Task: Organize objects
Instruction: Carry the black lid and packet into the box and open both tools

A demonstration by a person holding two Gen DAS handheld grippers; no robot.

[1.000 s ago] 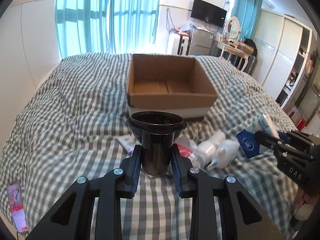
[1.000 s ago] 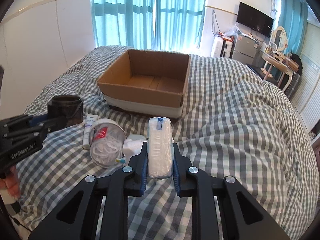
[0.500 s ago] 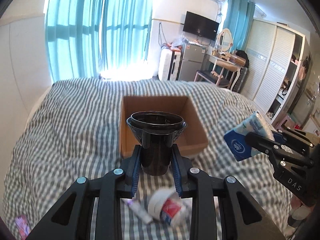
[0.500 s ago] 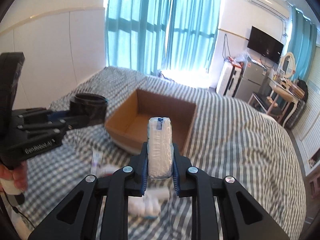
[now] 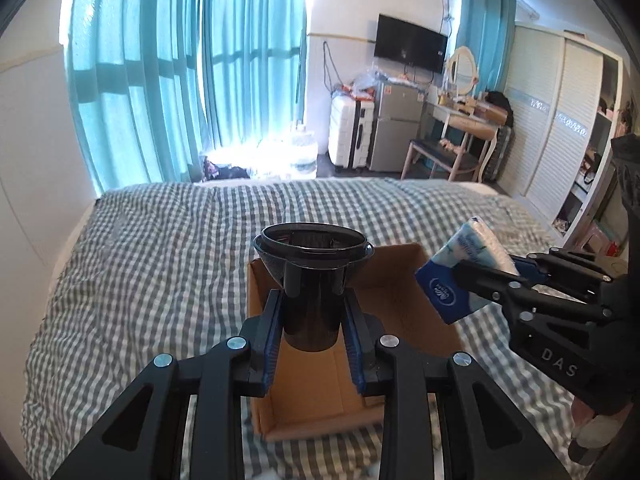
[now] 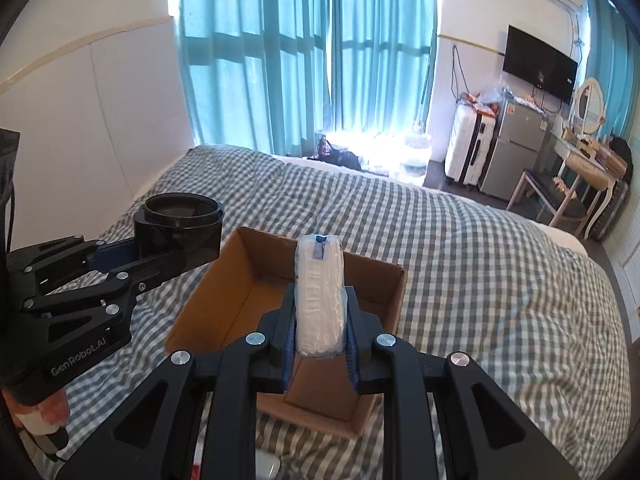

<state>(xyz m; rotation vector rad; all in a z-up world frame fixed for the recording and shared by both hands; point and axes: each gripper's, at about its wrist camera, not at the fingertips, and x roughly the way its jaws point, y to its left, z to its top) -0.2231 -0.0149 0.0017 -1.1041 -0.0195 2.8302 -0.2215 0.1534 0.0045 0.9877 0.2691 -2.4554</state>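
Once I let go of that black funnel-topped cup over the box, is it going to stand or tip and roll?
Probably tips: the black cup flares wide at the rim over a narrower body, so it looks top-heavy. Being round, it may roll, but the cardboard box walls should contain it. It looks rigid in the left gripper.

A grey-and-white checked bedcover point(image 5: 152, 264) carries a brown cardboard box point(image 5: 320, 392). The funnel-topped cup point(image 5: 312, 280) is glossy black; the tissue pack point(image 6: 319, 300) white with blue. Curtains point(image 5: 160, 80) are turquoise.
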